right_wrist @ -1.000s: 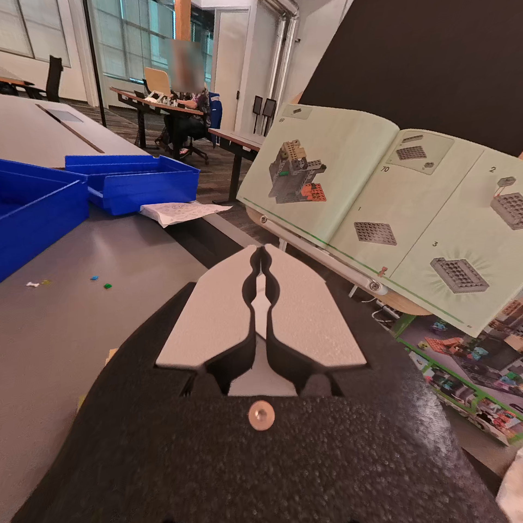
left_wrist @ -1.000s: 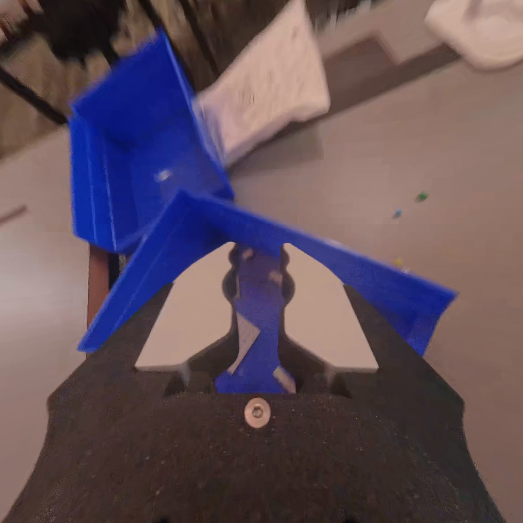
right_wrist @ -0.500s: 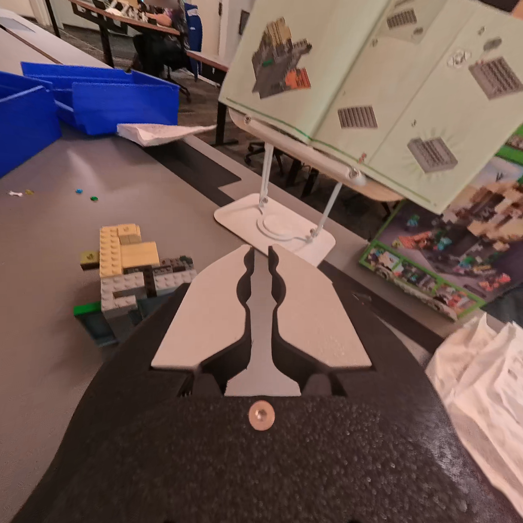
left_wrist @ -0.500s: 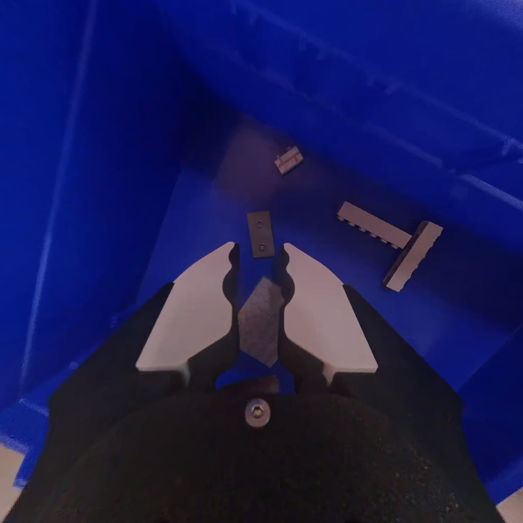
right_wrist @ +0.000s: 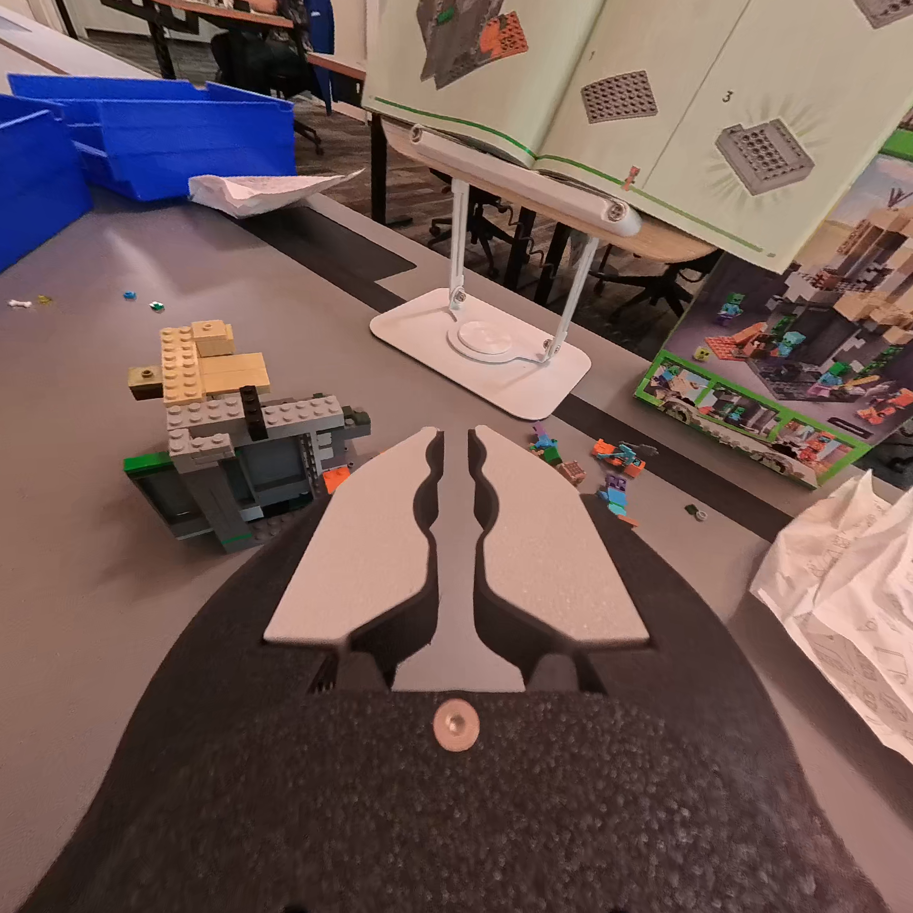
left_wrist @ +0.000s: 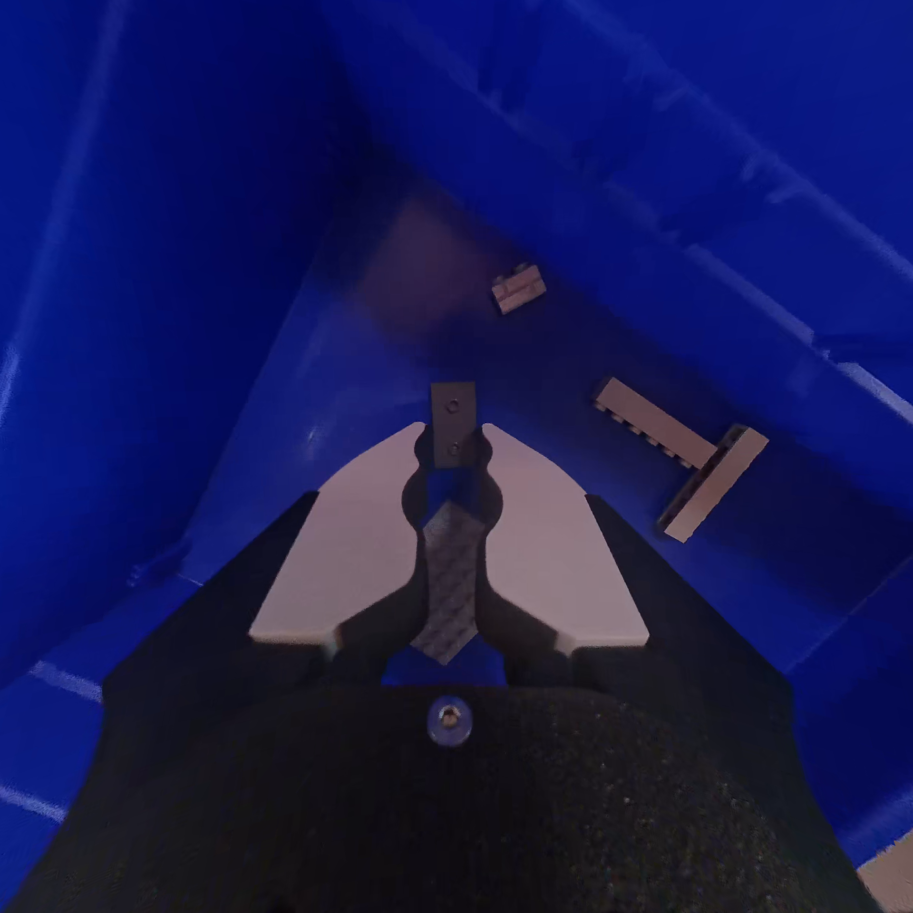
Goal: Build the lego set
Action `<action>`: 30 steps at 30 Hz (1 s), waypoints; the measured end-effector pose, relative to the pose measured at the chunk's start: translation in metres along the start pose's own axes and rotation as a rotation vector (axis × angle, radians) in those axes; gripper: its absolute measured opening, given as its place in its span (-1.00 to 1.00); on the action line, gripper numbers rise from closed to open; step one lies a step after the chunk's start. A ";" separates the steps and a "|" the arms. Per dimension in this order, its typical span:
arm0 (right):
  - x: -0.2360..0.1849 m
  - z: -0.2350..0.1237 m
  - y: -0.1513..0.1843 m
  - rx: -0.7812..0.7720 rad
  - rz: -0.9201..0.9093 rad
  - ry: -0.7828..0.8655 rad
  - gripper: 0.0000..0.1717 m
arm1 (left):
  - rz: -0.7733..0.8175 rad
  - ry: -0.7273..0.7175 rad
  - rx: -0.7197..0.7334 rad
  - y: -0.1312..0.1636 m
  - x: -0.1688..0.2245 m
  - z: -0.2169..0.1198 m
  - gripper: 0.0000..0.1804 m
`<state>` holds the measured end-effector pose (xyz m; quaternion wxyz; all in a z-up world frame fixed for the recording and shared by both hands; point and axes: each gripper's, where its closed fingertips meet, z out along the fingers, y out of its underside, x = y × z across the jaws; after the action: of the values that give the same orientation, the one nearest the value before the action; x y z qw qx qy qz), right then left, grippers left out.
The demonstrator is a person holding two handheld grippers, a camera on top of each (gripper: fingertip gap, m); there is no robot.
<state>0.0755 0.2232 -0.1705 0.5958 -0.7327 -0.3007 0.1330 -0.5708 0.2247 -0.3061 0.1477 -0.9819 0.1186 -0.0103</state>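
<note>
My left gripper [left_wrist: 453,432] is down inside a blue bin [left_wrist: 197,247]. Its fingertips are closed on the sides of a small dark grey plate [left_wrist: 452,405] that lies on the bin floor. A larger grey studded plate [left_wrist: 450,583] lies on the floor below the fingers. My right gripper [right_wrist: 455,435] is over the grey table [right_wrist: 99,617], slightly open, with nothing between its pads. It is just right of a grey, tan and green brick build [right_wrist: 232,435].
Three tan bricks [left_wrist: 652,420] lie deeper in the bin. On the table are blue bins [right_wrist: 173,128], a white stand [right_wrist: 484,355] holding an open booklet [right_wrist: 642,99], a set box [right_wrist: 790,370], small figures [right_wrist: 617,454] and crumpled white bags [right_wrist: 850,593]. Spacing between my two grippers at the tips: around 65 cm.
My left gripper went from above the bin's rim down into it, then moved forward and closed on the dark grey plate. My right gripper opened a little and tilted down toward the table.
</note>
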 end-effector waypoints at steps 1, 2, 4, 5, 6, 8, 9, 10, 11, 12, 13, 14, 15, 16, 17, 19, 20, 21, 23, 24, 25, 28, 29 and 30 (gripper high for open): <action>-0.002 0.000 -0.001 -0.003 -0.011 -0.005 -0.90 | 0.021 -0.025 0.002 0.001 0.001 -0.001 -0.83; -0.004 0.000 -0.001 -0.007 -0.024 -0.010 -0.90 | 0.046 -0.048 0.017 0.001 0.004 -0.004 -0.83; -0.009 0.000 -0.004 -0.011 -0.048 -0.020 -0.90 | 0.091 -0.084 0.084 -0.007 0.014 -0.017 -0.82; -0.011 0.000 -0.006 -0.010 -0.057 -0.029 -0.90 | 0.118 -0.107 0.122 -0.012 0.020 -0.026 -0.83; -0.014 0.001 -0.008 -0.008 -0.062 -0.038 -0.90 | 0.152 -0.134 0.160 -0.017 0.028 -0.037 -0.83; -0.021 0.002 -0.012 -0.004 -0.074 -0.061 -0.90 | 0.228 -0.175 0.236 -0.027 0.048 -0.060 -0.82; -0.025 0.003 -0.014 0.000 -0.081 -0.072 -0.90 | 0.270 -0.200 0.267 -0.032 0.059 -0.072 -0.82; -0.029 0.003 -0.016 0.004 -0.089 -0.085 -0.90 | 0.308 -0.217 0.299 -0.037 0.072 -0.084 -0.83; -0.034 0.004 -0.018 0.008 -0.096 -0.099 -0.90 | 0.340 -0.223 0.333 -0.042 0.087 -0.095 -0.82; -0.039 0.005 -0.021 0.013 -0.107 -0.113 -0.90 | 0.374 -0.222 0.363 -0.047 0.103 -0.105 -0.82; -0.045 0.006 -0.023 0.017 -0.119 -0.127 -0.90 | 0.411 -0.223 0.386 -0.051 0.119 -0.113 -0.82; -0.050 0.006 -0.026 0.021 -0.132 -0.141 -0.89 | 0.452 -0.222 0.408 -0.054 0.136 -0.120 -0.82; -0.056 0.007 -0.029 0.027 -0.145 -0.157 -0.89 | 0.495 -0.213 0.431 -0.058 0.155 -0.126 -0.82; -0.063 0.006 -0.032 0.032 -0.155 -0.176 -0.89 | 0.534 -0.199 0.448 -0.061 0.173 -0.130 -0.82; -0.070 0.006 -0.035 0.038 -0.164 -0.198 -0.88 | 0.573 -0.186 0.461 -0.063 0.192 -0.132 -0.82; -0.086 0.004 -0.041 0.050 -0.188 -0.249 -0.87 | 0.652 -0.152 0.488 -0.068 0.228 -0.134 -0.83; -0.094 0.003 -0.043 0.051 -0.206 -0.277 -0.85 | 0.688 -0.131 0.501 -0.069 0.247 -0.133 -0.83; -0.103 0.002 -0.046 0.052 -0.229 -0.304 -0.84 | 0.723 -0.105 0.508 -0.070 0.265 -0.131 -0.83; -0.119 0.001 -0.048 0.051 -0.282 -0.357 -0.79 | 0.789 -0.055 0.513 -0.071 0.299 -0.124 -0.83; -0.127 0.001 -0.048 0.046 -0.313 -0.382 -0.77 | 0.822 -0.030 0.515 -0.071 0.316 -0.121 -0.83; -0.135 0.002 -0.047 0.038 -0.347 -0.408 -0.75 | 0.853 0.000 0.517 -0.070 0.333 -0.117 -0.83; -0.159 0.005 -0.044 0.018 -0.462 -0.479 -0.68 | 0.945 0.090 0.525 -0.066 0.384 -0.105 -0.83; -0.165 0.007 -0.042 0.011 -0.498 -0.499 -0.67 | 0.974 0.116 0.529 -0.064 0.400 -0.102 -0.83; -0.170 0.009 -0.039 0.001 -0.533 -0.518 -0.65 | 1.003 0.146 0.531 -0.061 0.415 -0.100 -0.83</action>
<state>-0.0737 0.1323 -0.1630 0.5139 -0.5707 -0.6216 0.1543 -0.1588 0.1548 -0.1991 0.3675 -0.7316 0.5731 -0.0362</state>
